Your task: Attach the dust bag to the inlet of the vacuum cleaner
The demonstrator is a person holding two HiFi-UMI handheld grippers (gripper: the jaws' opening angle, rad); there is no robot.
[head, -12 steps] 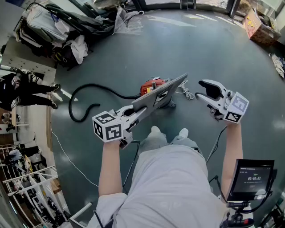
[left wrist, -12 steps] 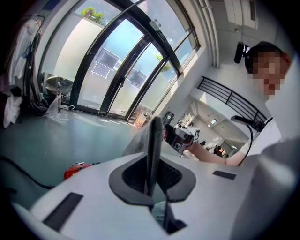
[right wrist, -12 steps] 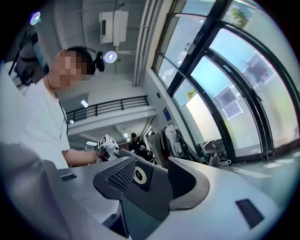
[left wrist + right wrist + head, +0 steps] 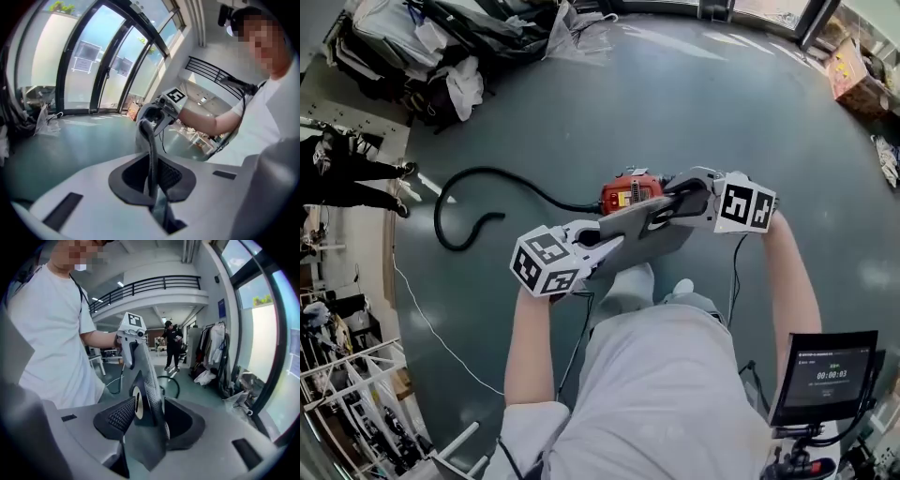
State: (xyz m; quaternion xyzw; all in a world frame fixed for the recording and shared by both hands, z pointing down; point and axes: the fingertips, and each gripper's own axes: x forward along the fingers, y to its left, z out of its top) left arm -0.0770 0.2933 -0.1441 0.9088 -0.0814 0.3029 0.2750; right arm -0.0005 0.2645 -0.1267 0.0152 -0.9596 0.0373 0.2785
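Step in hand: bringing the dust bag to the vacuum cleaner; by the look of it, not yet fitted.
Bag position: stretched flat between the two grippers, held in the air just above the red machine on the floor.
Left gripper: closed tight on the near edge of the bag, the thin grey sheet pinched between the pads.
Right gripper: about half open, set around the thicker far end with the stiff collar and its round opening; both pads seemingly pressing on it.
Inlet: hidden under the bag in the head view, in neither gripper view; exact place impossible to tell.
Next move, as a judgement: lowering the collar end toward the machine, lining the round opening up with the inlet, pushing on squarely with the right while steadying the slack with the left.
Risk: collar tilting or bag folding if pushed off-centre.
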